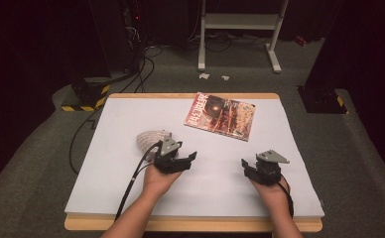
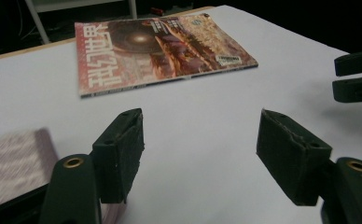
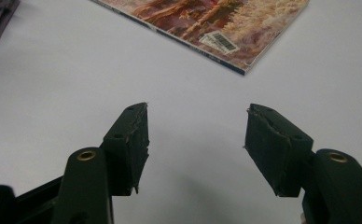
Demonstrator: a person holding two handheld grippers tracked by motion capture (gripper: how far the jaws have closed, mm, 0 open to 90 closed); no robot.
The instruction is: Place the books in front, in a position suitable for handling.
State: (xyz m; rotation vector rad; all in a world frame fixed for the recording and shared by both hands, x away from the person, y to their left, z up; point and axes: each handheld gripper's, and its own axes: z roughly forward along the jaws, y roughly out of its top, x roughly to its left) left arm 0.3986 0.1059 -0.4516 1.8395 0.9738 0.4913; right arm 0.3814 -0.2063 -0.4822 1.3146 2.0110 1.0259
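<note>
Both grippers, left gripper [image 1: 189, 157] and right gripper [image 1: 245, 164], are hovering wide open and empty over the white table [image 1: 131, 188], seemingly approaching the magazine [image 1: 221, 115] lying at twelve o'clock, so the next move is calling for reaching forward to its near edge.

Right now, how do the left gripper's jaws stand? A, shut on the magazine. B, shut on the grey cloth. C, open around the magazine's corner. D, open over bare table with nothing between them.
D: in the left gripper view the left gripper has its jaws wide apart over the white table, with the magazine lying farther ahead, untouched.
</note>
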